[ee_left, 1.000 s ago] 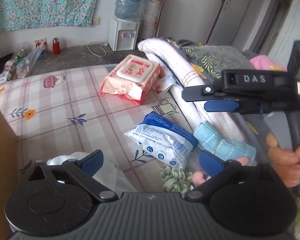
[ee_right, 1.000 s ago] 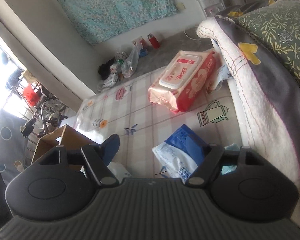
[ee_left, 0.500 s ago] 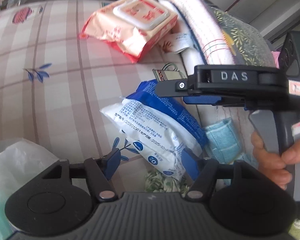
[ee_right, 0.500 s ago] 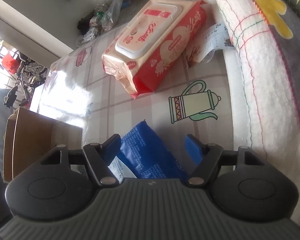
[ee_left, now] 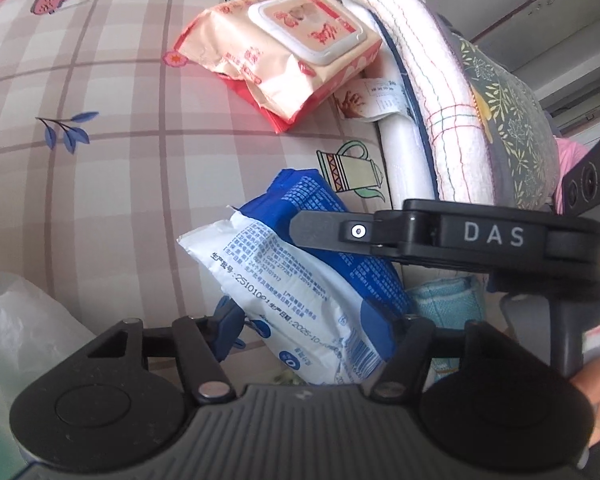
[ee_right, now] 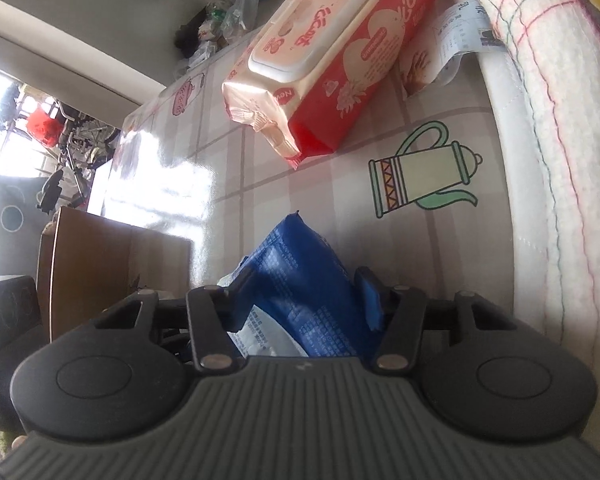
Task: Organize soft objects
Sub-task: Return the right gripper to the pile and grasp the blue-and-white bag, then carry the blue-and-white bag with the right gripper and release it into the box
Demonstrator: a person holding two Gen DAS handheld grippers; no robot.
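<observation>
A soft blue-and-white pack (ee_left: pixel 300 280) lies on the checked mat (ee_left: pixel 100 160). My left gripper (ee_left: pixel 314 326) straddles its white near end; the jaws are closing and both pads touch its sides. My right gripper (ee_right: pixel 306 294) has the pack's blue end (ee_right: pixel 296 256) between its pads, its jaws closing and pressing in. In the left wrist view the right gripper (ee_left: pixel 320 232) reaches in from the right over the blue end. A pink-and-red wipes pack (ee_left: pixel 284 48) lies further back.
A folded white blanket and leafy pillow (ee_left: pixel 440 100) run along the right edge. A teal towel (ee_left: pixel 444 300) lies under the right gripper. A white plastic bag (ee_left: pixel 24 320) sits near left, and a cardboard box (ee_right: pixel 100 264) stands left. A hand (ee_left: pixel 596 400) holds the right gripper's handle.
Both grippers have dropped towards the blue-and-white pack and tilted downward. Their jaws have narrowed from wide apart to flanking and touching the pack.
</observation>
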